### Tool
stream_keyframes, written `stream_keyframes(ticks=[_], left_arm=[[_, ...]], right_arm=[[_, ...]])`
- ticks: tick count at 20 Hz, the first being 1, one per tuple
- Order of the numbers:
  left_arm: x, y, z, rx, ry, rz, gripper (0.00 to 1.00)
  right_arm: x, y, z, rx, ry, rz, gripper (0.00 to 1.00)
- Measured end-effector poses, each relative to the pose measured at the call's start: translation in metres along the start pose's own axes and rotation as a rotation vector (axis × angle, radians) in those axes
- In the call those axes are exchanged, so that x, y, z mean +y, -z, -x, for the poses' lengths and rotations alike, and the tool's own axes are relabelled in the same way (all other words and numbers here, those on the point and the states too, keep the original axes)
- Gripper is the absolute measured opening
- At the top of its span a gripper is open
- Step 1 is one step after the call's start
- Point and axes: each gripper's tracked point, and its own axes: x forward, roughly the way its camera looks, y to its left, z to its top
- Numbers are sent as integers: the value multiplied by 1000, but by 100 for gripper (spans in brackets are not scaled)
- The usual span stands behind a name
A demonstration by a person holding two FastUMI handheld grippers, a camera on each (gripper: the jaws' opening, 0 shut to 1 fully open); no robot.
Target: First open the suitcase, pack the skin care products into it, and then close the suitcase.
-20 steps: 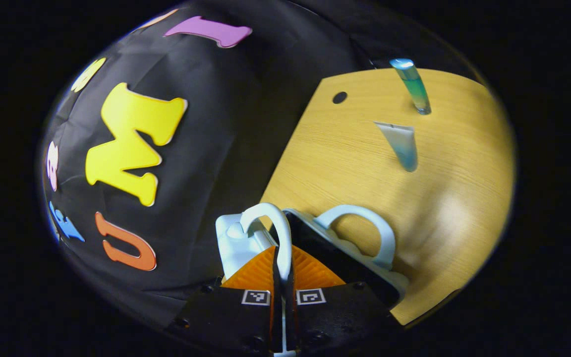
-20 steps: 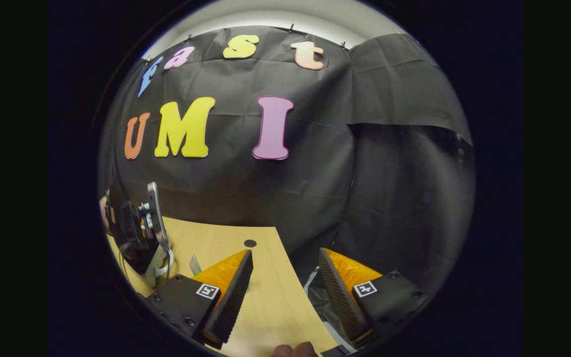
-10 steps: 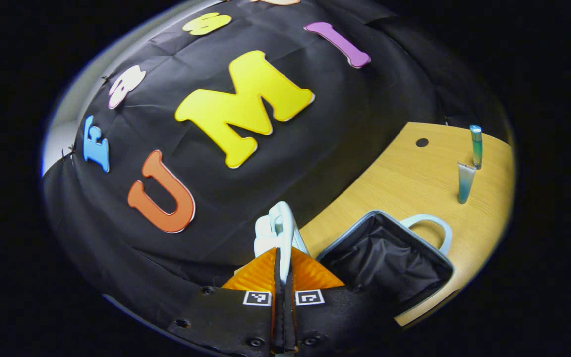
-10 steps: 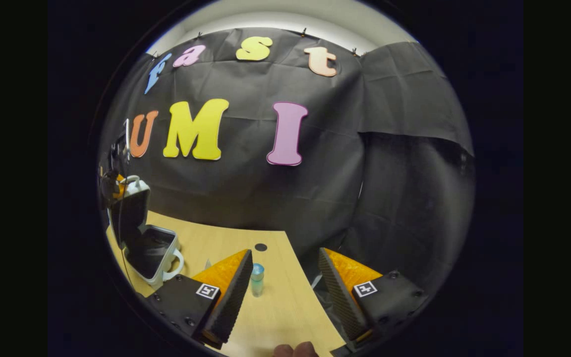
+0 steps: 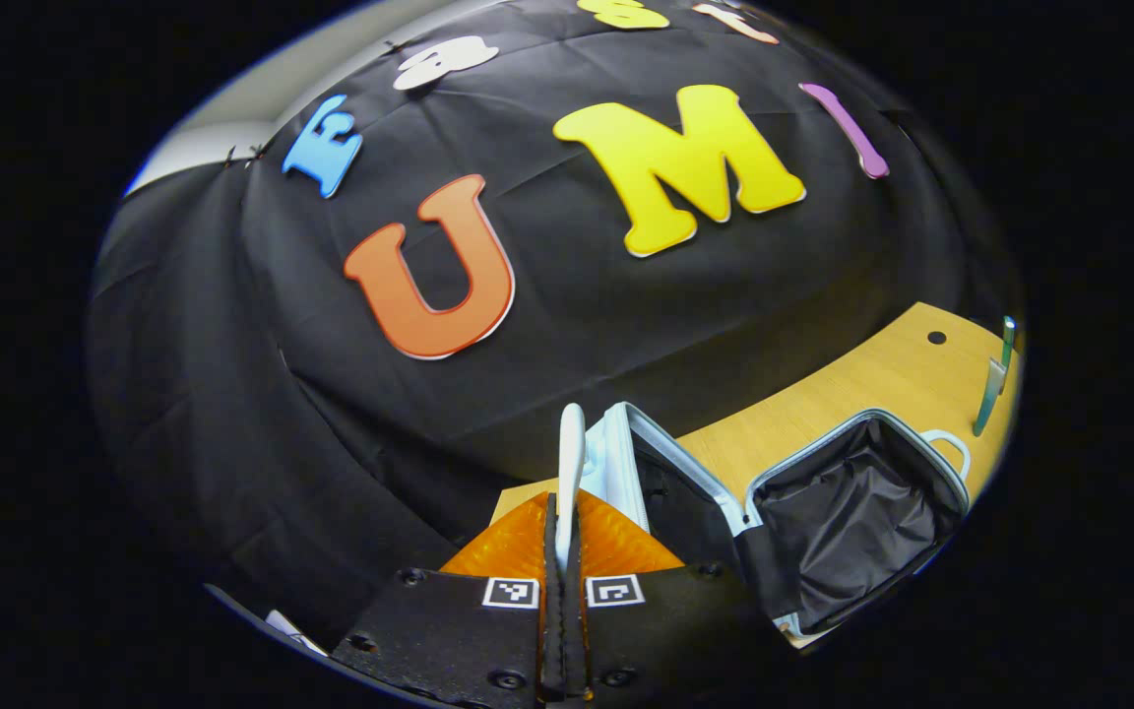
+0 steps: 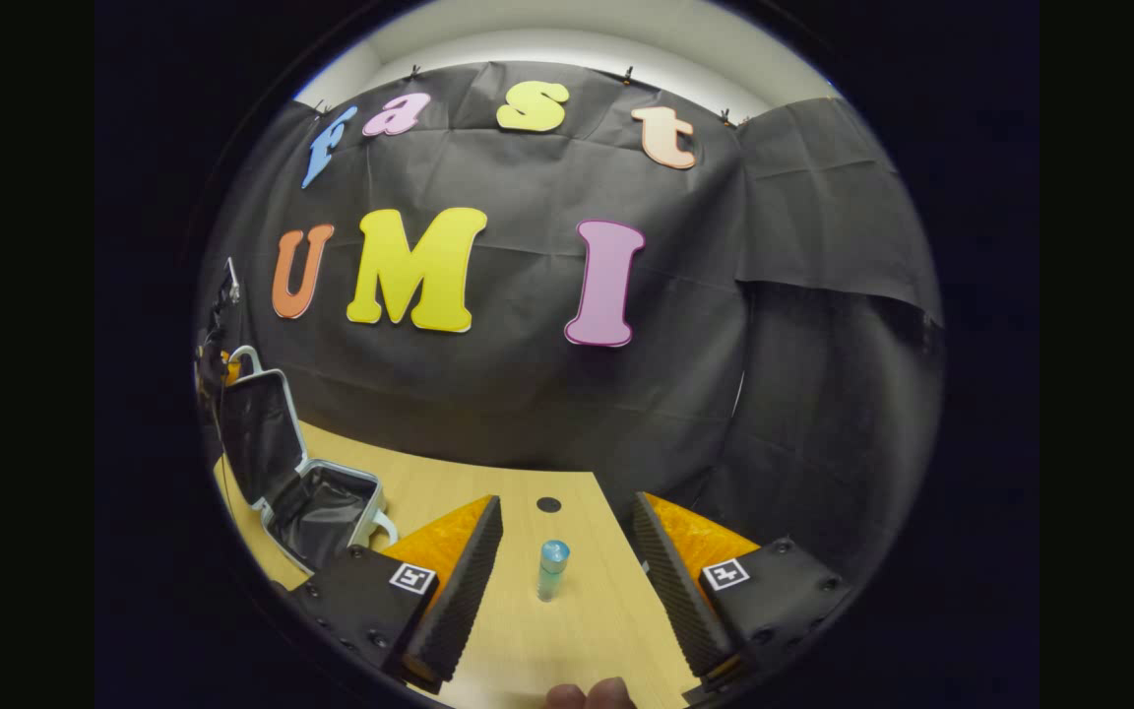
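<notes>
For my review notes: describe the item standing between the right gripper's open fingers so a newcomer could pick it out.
Start at the wooden table before the black cloth wall; the open suitcase sits at its left end. Nearer the middle, in front of the small round hole, a bottle stands alone. It is a slim, upright, blue-green cylinder, unlike the black-lined case.

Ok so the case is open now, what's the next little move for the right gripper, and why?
Probably ease the right gripper forward and down around the blue bottle. Its jaws are wide open with the bottle standing upright between them on the table, not yet touched. The left gripper holds the lid handle, and the suitcase lies open, ready for packing.
</notes>
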Motion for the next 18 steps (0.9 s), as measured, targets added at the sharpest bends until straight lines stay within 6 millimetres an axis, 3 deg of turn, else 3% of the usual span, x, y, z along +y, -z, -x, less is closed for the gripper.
stream_keyframes(ticks=[3, 7, 12, 18], left_arm=[[30, 42, -18, 46, -16, 93, 4], [52, 100, -44, 83, 52, 238, 4], [46, 202, -68, 269, 95, 418, 7], [28, 247, -68, 362, 98, 547, 12]], right_arm=[[6, -5, -1, 6, 6, 20, 80], [5, -14, 1, 1, 16, 93, 78], [6, -3, 5, 53, 20, 138, 81], [22, -4, 5, 57, -4, 146, 80]])
